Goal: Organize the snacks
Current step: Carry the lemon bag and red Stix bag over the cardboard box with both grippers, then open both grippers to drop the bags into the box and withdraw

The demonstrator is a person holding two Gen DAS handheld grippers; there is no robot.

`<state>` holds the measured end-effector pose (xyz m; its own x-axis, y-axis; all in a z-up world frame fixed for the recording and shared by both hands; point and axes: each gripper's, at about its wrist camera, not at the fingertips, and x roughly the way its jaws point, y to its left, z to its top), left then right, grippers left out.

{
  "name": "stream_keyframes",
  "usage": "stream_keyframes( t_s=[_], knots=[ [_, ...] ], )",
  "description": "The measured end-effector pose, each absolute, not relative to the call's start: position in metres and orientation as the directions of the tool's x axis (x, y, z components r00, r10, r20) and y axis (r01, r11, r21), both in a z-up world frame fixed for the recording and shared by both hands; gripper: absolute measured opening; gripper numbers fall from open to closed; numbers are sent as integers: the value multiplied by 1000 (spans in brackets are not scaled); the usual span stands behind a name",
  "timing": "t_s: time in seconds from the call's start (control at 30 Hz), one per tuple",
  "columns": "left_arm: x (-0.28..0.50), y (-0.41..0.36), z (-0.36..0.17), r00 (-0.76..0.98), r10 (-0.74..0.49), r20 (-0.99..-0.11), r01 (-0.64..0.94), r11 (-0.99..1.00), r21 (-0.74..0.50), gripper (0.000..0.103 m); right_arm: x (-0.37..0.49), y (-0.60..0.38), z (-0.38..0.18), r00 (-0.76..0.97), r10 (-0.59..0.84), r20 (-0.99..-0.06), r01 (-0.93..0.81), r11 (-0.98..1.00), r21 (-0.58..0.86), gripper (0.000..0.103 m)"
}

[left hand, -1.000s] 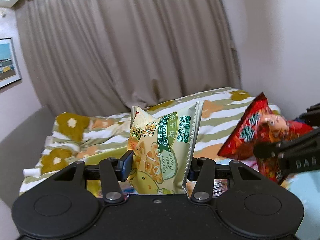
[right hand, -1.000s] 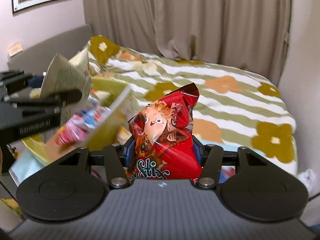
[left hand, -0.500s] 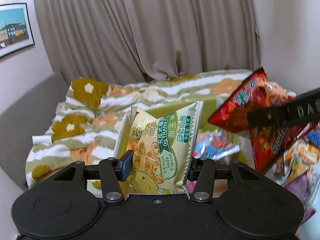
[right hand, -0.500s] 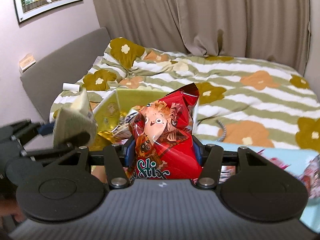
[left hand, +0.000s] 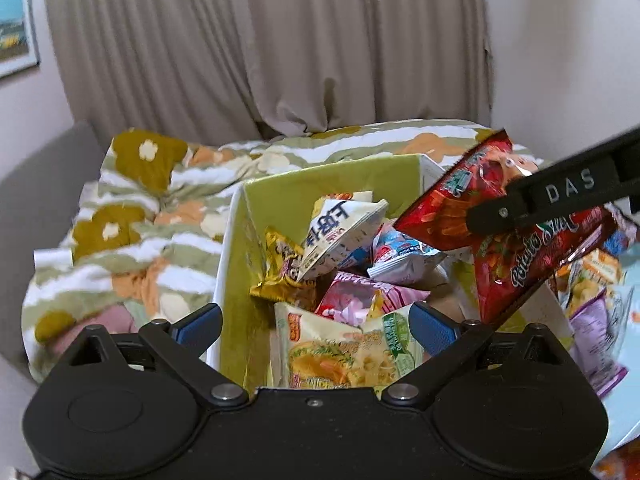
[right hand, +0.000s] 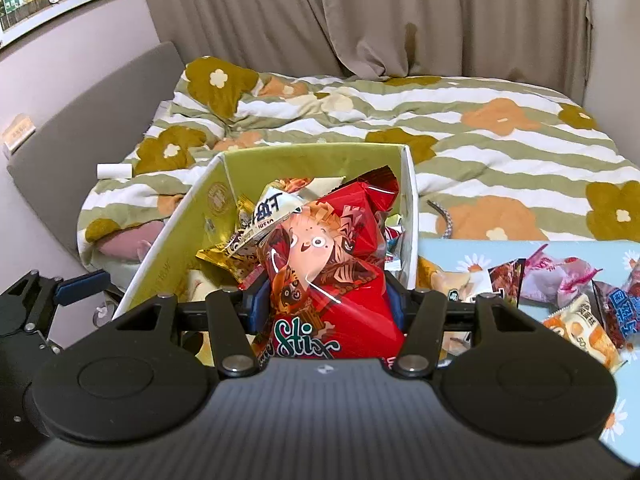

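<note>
Box (left hand: 320,184): open-topped, yellow-green inside, white rims, standing at the edge of the bed (right hand: 500,136) with its striped, flowered cover. Contents: loose snack packets, among them a white packet (left hand: 340,236) with dark blue characters, a gold packet (left hand: 282,276) and a pink packet (left hand: 360,300).

Pale yellow packet (left hand: 344,356): pictured puffs and a green label panel, print too blurred to read. It lies in the box's near end, between the left tool's blue pads but touched by neither.

Left tool (left hand: 316,328): jaws opening, spread wide over the box.

Red packet (right hand: 332,280): cartoon face, lettering "Stix"; from the left wrist view "Potato Stix" can just be made out. It is pinched upright in the right tool (right hand: 326,304), jaws narrow, above the box. The tool's finger reads "DAS".

Table (right hand: 560,380): light blue with daisy print, right of the box, carrying more snack packets (right hand: 576,320).
</note>
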<state>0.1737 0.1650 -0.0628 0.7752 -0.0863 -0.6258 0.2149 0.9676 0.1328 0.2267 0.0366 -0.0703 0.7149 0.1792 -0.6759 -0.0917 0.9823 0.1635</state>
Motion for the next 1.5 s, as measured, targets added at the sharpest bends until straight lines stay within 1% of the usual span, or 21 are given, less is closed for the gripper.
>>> stream_keyframes(
  t_s=[0.13,0.37,0.47,0.5,0.53,0.57,0.67,0.8,0.97,1.1,1.27,1.5],
  knots=[
    [174,176,-56,779,-84,-621,170,982,79,101,225,38,-69,707,183,-683,-94,982,166,70],
    [175,182,-50,786,-19,-618,87,993,81,101,233,42,-79,696,195,-691,-106,980,169,71],
    [176,185,-49,779,-10,-626,68,995,69,101,235,42,-85,687,200,-699,-99,978,182,73],
    [176,186,-49,779,-10,-627,65,996,64,101,234,42,-87,685,199,-701,-96,978,184,77],
    [175,186,-49,779,-7,-627,60,996,63,101,234,42,-89,683,206,-701,-99,977,190,86],
    [175,186,-49,779,-1,-627,54,996,65,101,233,41,-90,681,218,-699,-105,974,201,103],
    [173,189,-53,768,4,-640,38,998,52,101,227,38,-94,693,239,-680,-107,967,231,103],
    [173,191,-55,759,-2,-651,32,999,34,101,219,34,-99,708,226,-669,-96,970,225,103],
    [172,190,-49,770,-5,-638,35,999,35,101,212,30,-93,727,225,-649,-105,970,219,103],
    [168,184,-41,781,-14,-624,48,998,37,101,208,24,-86,729,245,-640,-110,964,243,103],
    [163,179,-32,794,-53,-605,78,997,16,101,195,19,-75,743,228,-629,-105,968,227,103],
    [153,168,-25,796,-144,-588,149,988,-40,101,170,0,-58,765,171,-621,-64,979,191,103]
  ],
)
